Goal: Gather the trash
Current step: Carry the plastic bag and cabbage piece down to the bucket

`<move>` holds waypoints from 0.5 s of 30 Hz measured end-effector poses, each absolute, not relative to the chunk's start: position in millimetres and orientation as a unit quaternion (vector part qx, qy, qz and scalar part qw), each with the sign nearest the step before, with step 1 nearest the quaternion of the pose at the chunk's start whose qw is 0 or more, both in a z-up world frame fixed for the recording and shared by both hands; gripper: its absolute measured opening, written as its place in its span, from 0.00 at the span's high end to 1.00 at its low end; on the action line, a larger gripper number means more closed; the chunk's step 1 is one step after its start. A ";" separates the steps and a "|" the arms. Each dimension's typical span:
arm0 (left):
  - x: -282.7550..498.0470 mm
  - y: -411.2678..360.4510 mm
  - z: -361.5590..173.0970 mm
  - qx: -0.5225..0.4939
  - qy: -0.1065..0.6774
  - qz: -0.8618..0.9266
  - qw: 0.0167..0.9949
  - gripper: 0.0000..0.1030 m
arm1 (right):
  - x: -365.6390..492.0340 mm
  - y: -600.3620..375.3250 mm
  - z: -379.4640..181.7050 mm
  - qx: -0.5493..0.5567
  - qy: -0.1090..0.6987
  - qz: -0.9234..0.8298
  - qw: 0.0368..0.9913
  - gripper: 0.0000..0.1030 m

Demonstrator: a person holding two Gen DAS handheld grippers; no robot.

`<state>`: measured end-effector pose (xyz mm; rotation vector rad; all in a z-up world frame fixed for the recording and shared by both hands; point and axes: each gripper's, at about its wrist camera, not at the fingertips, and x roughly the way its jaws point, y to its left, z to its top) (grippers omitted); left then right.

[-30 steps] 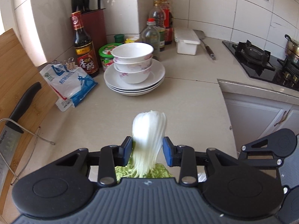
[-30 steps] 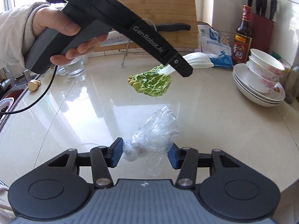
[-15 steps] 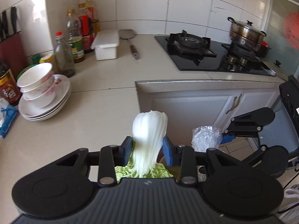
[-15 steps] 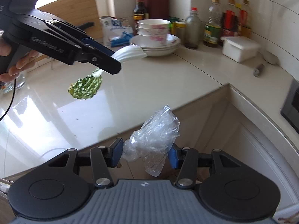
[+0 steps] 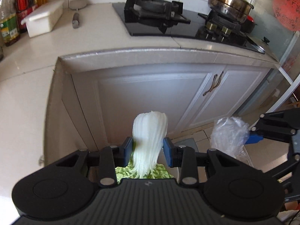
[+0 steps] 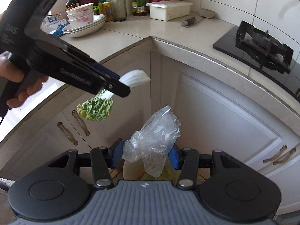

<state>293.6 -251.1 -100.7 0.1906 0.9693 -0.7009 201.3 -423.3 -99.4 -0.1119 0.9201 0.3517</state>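
Hanging out past the tabletop [image 5: 28, 71] edge, both tongs carry trash in front of the white cabinet [image 5: 150, 97]. The left tongs [image 5: 147, 149] are clamped on a cabbage leaf [image 5: 149, 131] — blue pads press its white stalk from both sides, the stalk end sticking forward and the green blade drooping below the pads. In the right wrist view the same leaf [image 6: 135, 77] shows side-on, held by a hand [image 6: 20, 86] at the left edge, its green part dangling in front of the corner cabinet doors. The right tongs [image 6: 147, 154] grip a crumpled clear plastic bag [image 6: 153, 140] between their blue pads; the bag bulges up and forward from them. Just below that bag, between the fingers, the pale rim of a round bin [image 6: 127, 170] is partly visible — its contents are too hidden to tell. Bowls [image 6: 80, 15], bottles [image 6: 118, 3] and a white box [image 6: 168, 9] stand on the tabletop behind, well apart from both tongs.
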 end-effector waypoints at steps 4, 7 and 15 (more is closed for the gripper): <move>299.4 -277.7 -141.5 0.103 0.489 -0.318 0.806 0.67 | 201.4 -438.5 -106.9 -0.040 0.447 0.151 0.881 0.46; 301.2 -292.6 -174.8 0.119 0.515 -0.309 0.790 0.67 | 202.8 -446.4 -111.9 -0.033 0.451 0.143 0.880 0.46; 307.6 -317.3 -232.9 0.127 0.553 -0.291 0.771 0.64 | 203.5 -459.7 -120.3 -0.025 0.461 0.129 0.878 0.46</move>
